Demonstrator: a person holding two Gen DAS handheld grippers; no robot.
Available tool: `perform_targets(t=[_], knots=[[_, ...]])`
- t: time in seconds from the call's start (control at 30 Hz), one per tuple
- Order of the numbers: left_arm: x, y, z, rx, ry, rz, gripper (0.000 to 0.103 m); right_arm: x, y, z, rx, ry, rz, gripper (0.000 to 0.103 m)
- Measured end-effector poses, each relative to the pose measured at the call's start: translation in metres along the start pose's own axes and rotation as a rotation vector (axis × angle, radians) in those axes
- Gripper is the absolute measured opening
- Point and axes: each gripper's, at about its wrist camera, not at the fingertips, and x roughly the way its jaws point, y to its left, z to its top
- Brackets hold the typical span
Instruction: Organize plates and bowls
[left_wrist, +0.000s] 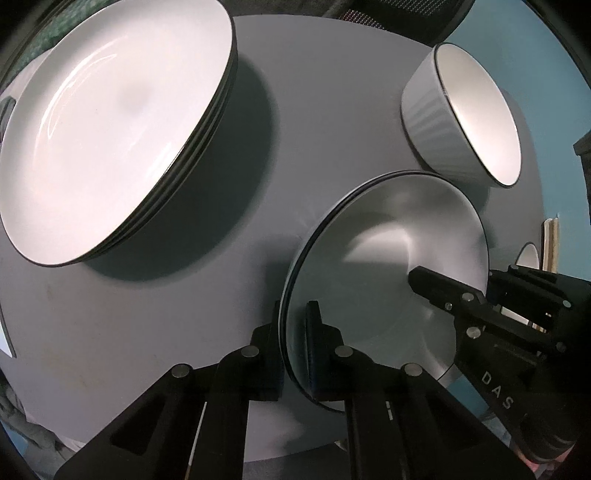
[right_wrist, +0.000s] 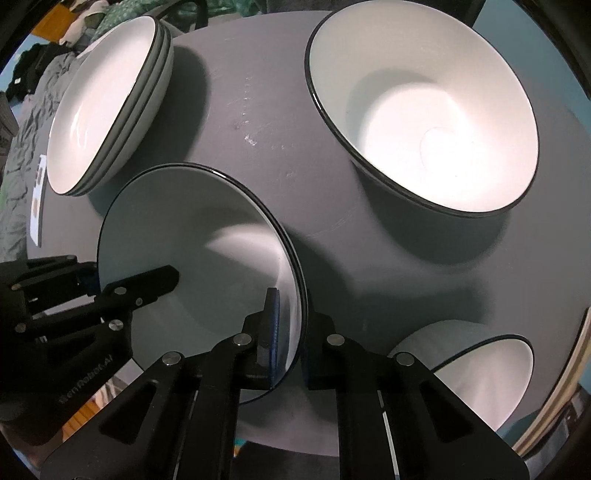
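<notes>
Both tools clamp opposite rims of small plate (left_wrist: 384, 258), left tool (left_wrist: 295, 332), right tool (right_wrist: 288, 325); plate stack (left_wrist: 110, 129) lies far-left.

Grey table (right_wrist: 295, 155), stacked plates (right_wrist: 107, 107), bowls (right_wrist: 424, 110)

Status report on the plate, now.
Left gripper and right gripper both shut on small plate rim, opposite sides. Plate stack and bowl nearby, clear.

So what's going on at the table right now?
Both hand-held grippers are clamped on the rim of one small plate: the left hand-held gripper on one edge, the right hand-held gripper on the opposite edge. A stack of plates and a large bowl sit on the grey table.
</notes>
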Motion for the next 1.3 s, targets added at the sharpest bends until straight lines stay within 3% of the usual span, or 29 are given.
perform_targets(t=[0.33,0.67,0.8,0.83,1.07,1.3], knots=[[-0.009,-0.018,0.010,0.029,-0.011,0.012,0.009,-0.039,-0.018,0.010,0.033,-0.011,0.018,0.009],[-0.044,-0.054,0.037,0.109,-0.063,0.022,0.009,-0.095,-0.059,0.017,0.048,-0.049,0.002,0.009],[-0.038,-0.074,0.049,0.136,-0.083,0.030,0.009,-0.117,-0.066,0.019,0.053,-0.068,-0.003,0.009],[-0.038,-0.076,0.053,0.141,-0.088,0.032,0.009,-0.116,-0.065,0.007,0.052,-0.073,-0.006,0.009],[-0.034,-0.091,0.084,0.169,-0.110,0.051,0.010,-0.115,-0.087,0.009,0.057,-0.093,-0.011,0.009],[-0.035,-0.092,0.110,0.173,-0.092,0.076,0.010,-0.095,-0.086,0.049,0.071,-0.075,0.016,0.009]])
